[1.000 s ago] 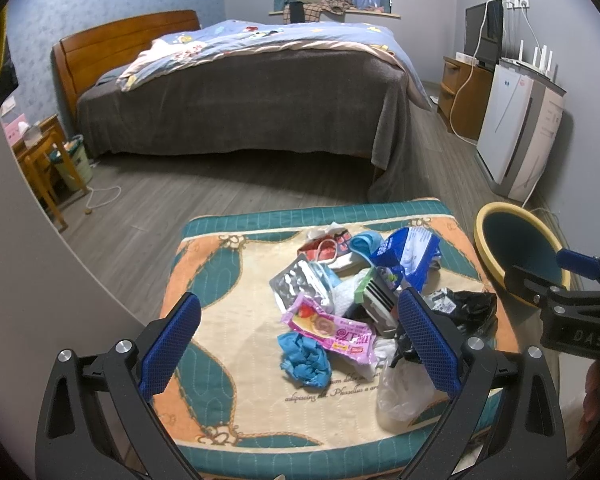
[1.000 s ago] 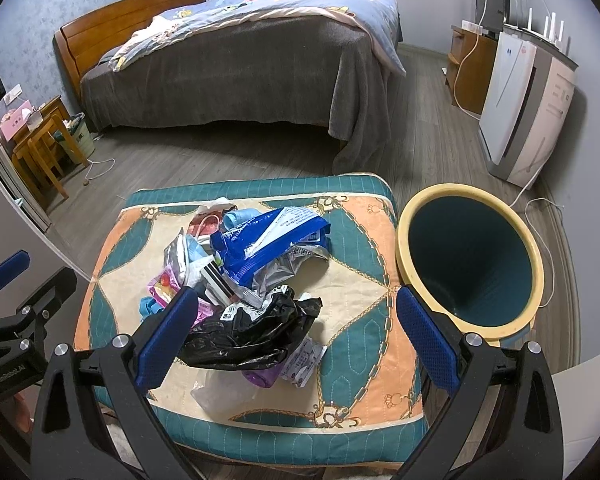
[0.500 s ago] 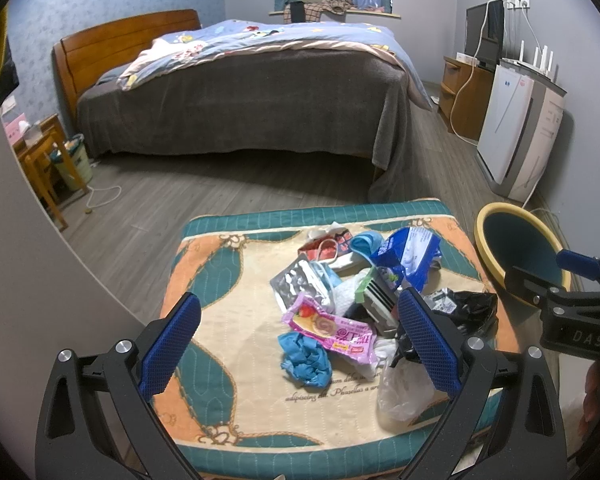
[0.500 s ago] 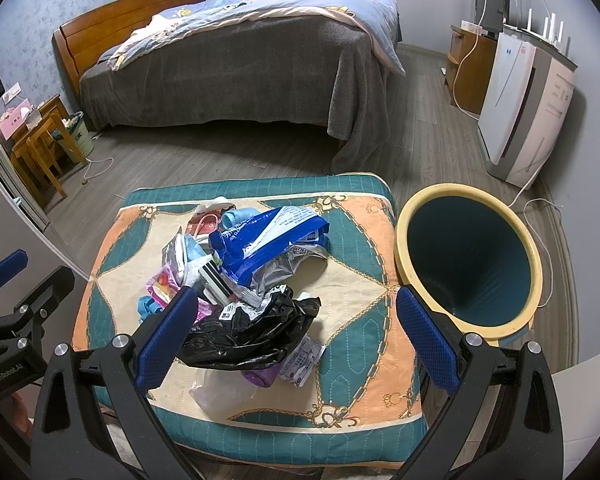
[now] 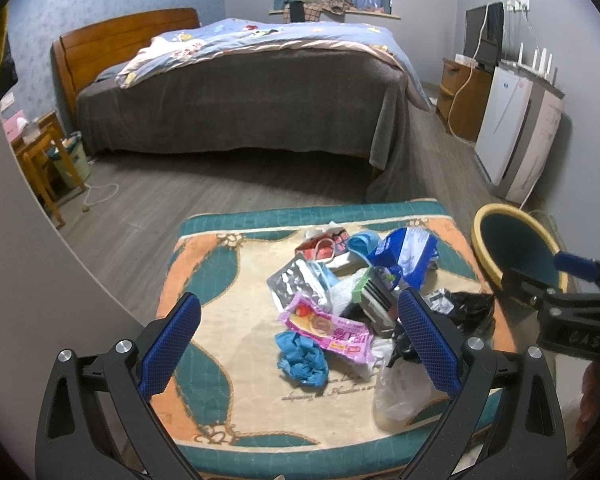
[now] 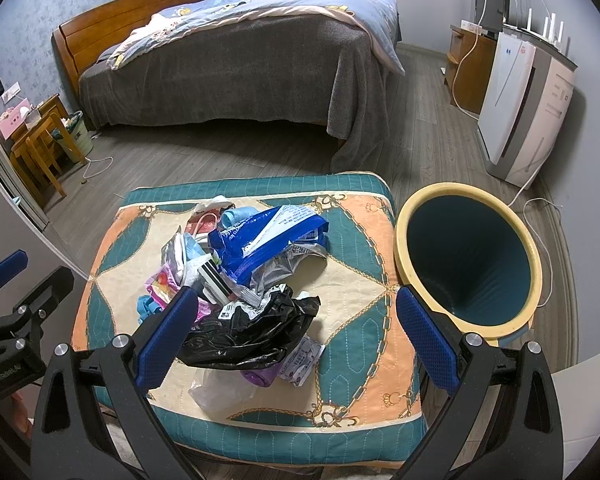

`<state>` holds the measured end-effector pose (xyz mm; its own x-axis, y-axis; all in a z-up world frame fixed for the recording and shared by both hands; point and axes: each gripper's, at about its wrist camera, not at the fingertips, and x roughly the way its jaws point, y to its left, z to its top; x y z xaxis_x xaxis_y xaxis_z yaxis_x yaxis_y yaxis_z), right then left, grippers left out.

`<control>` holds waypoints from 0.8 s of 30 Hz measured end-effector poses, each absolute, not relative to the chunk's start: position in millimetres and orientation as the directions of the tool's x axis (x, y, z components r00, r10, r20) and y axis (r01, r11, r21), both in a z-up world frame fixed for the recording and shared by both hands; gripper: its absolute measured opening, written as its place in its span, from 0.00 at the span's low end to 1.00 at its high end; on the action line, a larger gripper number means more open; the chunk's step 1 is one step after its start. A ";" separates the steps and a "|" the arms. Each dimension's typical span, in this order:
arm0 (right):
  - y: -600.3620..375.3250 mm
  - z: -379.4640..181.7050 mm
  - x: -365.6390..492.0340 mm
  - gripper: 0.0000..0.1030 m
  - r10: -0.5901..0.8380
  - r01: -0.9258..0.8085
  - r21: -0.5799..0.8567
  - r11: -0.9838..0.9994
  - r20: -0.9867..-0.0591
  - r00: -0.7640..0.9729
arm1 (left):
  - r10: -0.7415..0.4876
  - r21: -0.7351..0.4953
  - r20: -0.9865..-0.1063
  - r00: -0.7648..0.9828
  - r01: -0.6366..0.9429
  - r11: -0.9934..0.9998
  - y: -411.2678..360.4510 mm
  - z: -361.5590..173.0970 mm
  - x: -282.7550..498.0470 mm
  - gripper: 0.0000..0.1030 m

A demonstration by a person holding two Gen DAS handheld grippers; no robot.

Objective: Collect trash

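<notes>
A heap of trash lies on a teal and orange quilted cushion (image 5: 220,320) (image 6: 356,240): a pink wrapper (image 5: 326,326), a crumpled blue glove (image 5: 302,358), a silver foil pack (image 5: 296,284), a blue packet (image 6: 266,236), a black plastic bag (image 6: 252,330) and a clear bag (image 6: 220,390). My left gripper (image 5: 298,346) hangs open above the cushion's near edge, with the pink wrapper and blue glove in the space between its fingers. My right gripper (image 6: 296,340) is open over the black bag. A teal bin with a yellow rim (image 6: 470,258) (image 5: 516,248) stands right of the cushion, empty as far as I see.
A bed with a grey cover (image 5: 240,92) fills the far side across bare wood floor. A white appliance (image 6: 528,120) and wooden cabinet stand by the right wall, with a cable (image 6: 540,208) on the floor behind the bin. A wooden stool (image 5: 40,160) is at the left.
Almost nothing differs. The right wrist view has shifted very slightly; the trash and both grippers keep their places and stay open.
</notes>
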<state>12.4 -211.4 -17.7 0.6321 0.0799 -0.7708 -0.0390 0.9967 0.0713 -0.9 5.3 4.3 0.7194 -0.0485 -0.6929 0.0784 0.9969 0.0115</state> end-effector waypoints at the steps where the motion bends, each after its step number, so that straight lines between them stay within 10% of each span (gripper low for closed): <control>1: -211.6 -17.9 12.1 0.95 0.080 -0.038 0.072 0.997 -0.771 0.632 | -0.061 -0.002 -0.689 0.722 0.083 0.997 8.8 7.5 -1.6 0.95; 24: -207.9 -44.4 34.3 0.94 0.142 -0.018 0.157 0.987 -0.836 0.530 | -0.003 -0.005 -0.774 0.633 -0.001 1.000 34.6 -67.1 31.0 0.95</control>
<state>34.3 -207.9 -44.4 0.5301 0.1422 -0.8359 -0.0176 0.9875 0.1569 31.0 34.6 -67.1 0.6332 -0.0033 -0.7740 -0.0006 1.0000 -0.0048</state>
